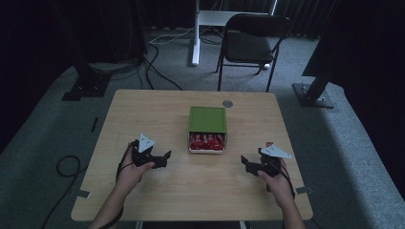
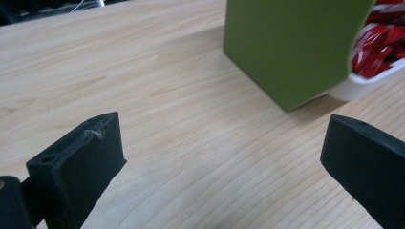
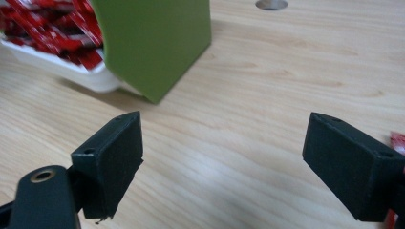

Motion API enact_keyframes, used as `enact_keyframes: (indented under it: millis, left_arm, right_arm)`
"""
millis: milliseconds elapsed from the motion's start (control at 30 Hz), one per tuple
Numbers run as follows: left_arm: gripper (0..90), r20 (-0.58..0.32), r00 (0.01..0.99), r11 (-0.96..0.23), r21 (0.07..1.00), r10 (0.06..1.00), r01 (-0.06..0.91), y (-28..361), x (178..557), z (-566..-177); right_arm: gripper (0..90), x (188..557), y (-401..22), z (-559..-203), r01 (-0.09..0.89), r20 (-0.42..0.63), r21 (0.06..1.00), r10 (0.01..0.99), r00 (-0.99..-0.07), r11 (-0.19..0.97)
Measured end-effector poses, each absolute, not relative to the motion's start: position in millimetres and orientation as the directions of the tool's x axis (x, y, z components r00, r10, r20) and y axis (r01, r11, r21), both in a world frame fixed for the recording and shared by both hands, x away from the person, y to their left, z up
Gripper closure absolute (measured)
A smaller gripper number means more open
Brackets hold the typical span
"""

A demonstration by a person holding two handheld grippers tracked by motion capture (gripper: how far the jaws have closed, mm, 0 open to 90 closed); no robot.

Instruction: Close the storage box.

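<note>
A green box (image 1: 207, 118) lies mid-table, with a white tray (image 1: 193, 150) slid out of its near end, full of red packets (image 1: 206, 141). My left gripper (image 1: 166, 157) rests on the table left of the tray, jaws open and pointing toward it. In the left gripper view the green box (image 2: 291, 47) and red packets (image 2: 382, 43) sit ahead of the open gripper (image 2: 224, 157). My right gripper (image 1: 245, 162) rests right of the tray, open and empty. Its own view shows the open gripper (image 3: 224, 162), the green box (image 3: 157, 43), the tray (image 3: 71, 69) and one loose red packet (image 3: 397, 140).
A grey disc (image 1: 228, 103) is set in the table behind the box. One loose red packet (image 1: 269, 143) lies by the right gripper. Beyond the table stand a black folding chair (image 1: 250, 38), a white desk leg (image 1: 196, 33), dark stands and floor cables.
</note>
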State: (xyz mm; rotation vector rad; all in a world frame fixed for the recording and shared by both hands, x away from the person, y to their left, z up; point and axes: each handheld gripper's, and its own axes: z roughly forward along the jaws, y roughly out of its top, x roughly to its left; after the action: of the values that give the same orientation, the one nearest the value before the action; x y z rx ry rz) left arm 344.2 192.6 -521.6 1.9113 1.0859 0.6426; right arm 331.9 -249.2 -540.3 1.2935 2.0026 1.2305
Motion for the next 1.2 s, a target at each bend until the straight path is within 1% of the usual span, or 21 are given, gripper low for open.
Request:
enact_keyframes:
  millis: [567, 633, 733, 900, 1133, 1200]
  left_arm:
    - [1.4, 0.027, 0.4, -0.263, 0.792, 0.916, 0.551, 231, 334, -539]
    - [1.4, 0.012, 0.396, -0.256, 0.78, 0.918, 0.57, 237, 331, -542]
    - [1.4, 0.023, 0.367, -0.253, 0.764, 0.93, 0.594, 244, 329, -546]
    - [1.4, 0.005, 0.312, -0.209, 0.755, 0.95, 0.622, 259, 323, -551]
    - [1.4, 0.035, 0.236, -0.182, 0.75, 0.971, 0.635, 272, 312, -554]
    - [1.4, 0.029, 0.223, -0.168, 0.751, 0.974, 0.638, 274, 310, -554]
  right_arm:
    - [13.2, 318, -267, -558, 0.517, 0.079, 0.838, 0.898, -0.433, 0.175]
    - [13.2, 317, -268, -560, 0.518, 0.068, 0.835, 0.9, -0.431, 0.185]
    - [13.2, 315, -271, -563, 0.527, 0.068, 0.829, 0.901, -0.429, 0.188]
    - [13.3, 310, -274, -566, 0.543, 0.057, 0.815, 0.905, -0.422, 0.202]
    - [13.3, 306, -277, -567, 0.571, 0.041, 0.79, 0.91, -0.413, 0.224]
    - [13.2, 306, -277, -567, 0.573, 0.04, 0.789, 0.911, -0.41, 0.223]
